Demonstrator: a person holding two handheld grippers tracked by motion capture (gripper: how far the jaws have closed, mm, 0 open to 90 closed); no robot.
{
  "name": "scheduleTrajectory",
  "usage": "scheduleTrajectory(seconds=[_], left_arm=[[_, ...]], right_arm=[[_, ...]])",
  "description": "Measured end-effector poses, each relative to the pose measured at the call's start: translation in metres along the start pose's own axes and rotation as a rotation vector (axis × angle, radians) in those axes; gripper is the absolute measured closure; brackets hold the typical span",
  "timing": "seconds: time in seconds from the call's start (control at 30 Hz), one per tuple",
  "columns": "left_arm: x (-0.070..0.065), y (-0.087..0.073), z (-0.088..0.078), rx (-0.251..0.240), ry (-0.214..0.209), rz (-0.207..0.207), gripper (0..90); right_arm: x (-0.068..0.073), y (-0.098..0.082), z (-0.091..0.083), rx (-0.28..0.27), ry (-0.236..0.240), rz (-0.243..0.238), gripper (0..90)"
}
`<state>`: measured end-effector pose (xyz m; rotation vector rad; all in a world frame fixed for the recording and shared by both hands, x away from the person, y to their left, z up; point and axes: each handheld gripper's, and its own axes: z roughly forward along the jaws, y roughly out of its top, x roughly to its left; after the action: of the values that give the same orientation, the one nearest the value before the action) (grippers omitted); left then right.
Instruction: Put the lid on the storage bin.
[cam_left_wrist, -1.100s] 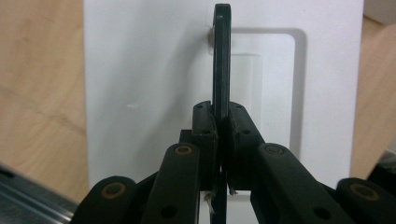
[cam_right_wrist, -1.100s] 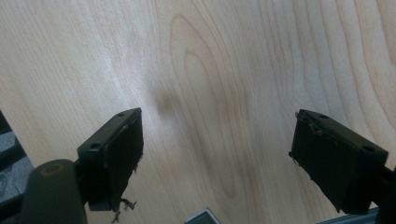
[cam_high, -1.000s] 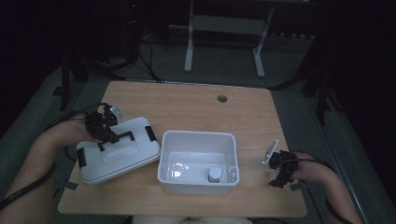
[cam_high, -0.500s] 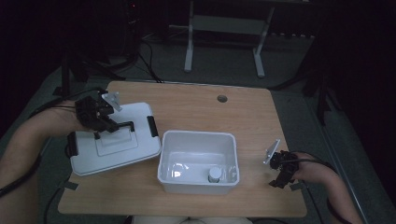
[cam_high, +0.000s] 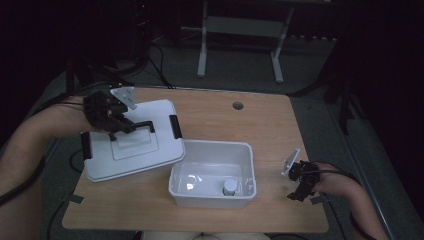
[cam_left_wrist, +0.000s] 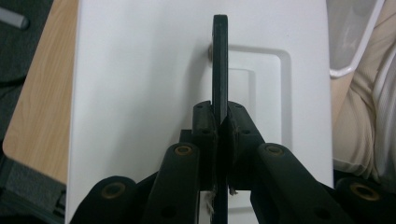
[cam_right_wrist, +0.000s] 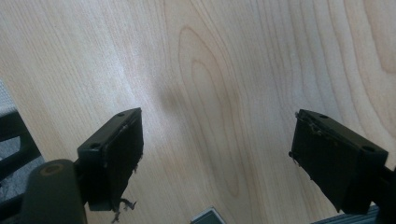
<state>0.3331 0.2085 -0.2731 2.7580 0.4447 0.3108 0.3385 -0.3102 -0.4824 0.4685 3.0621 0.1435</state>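
A white box lid (cam_high: 130, 150) with black side latches hangs tilted over the table's left part. My left gripper (cam_high: 117, 127) is shut on its black handle (cam_high: 142, 125). In the left gripper view the thin handle (cam_left_wrist: 220, 60) is pinched between the closed pads, with the white lid (cam_left_wrist: 140, 70) beneath it. An open white bin (cam_high: 212, 148) stands at the front middle with a small capped jar (cam_high: 230, 186) inside. My right gripper (cam_high: 299, 187) rests by the right front edge, open (cam_right_wrist: 217, 149) over bare wood (cam_right_wrist: 210, 56), holding nothing.
The table has a round cable hole (cam_high: 238, 105) near its back edge. A metal stand (cam_high: 240, 45) and cables lie on the dark floor behind. The lid's corner overhangs the bin's left rim. A person's trouser leg (cam_left_wrist: 364, 116) shows beside the lid.
My left gripper has risen with the lid by its handle, lifting it off the table and tilting it. The right gripper, bin and jar have stayed put.
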Motion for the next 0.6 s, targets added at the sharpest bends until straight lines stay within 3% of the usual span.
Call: scheduleTrajectory(seconds=[0.6], left_arm=[[-0.017,0.060,0.030,-0.062,-0.066,0.115,83.3]], right_arm=[[0.002,0.000,0.001,-0.017,0.000,-0.001,16.6]])
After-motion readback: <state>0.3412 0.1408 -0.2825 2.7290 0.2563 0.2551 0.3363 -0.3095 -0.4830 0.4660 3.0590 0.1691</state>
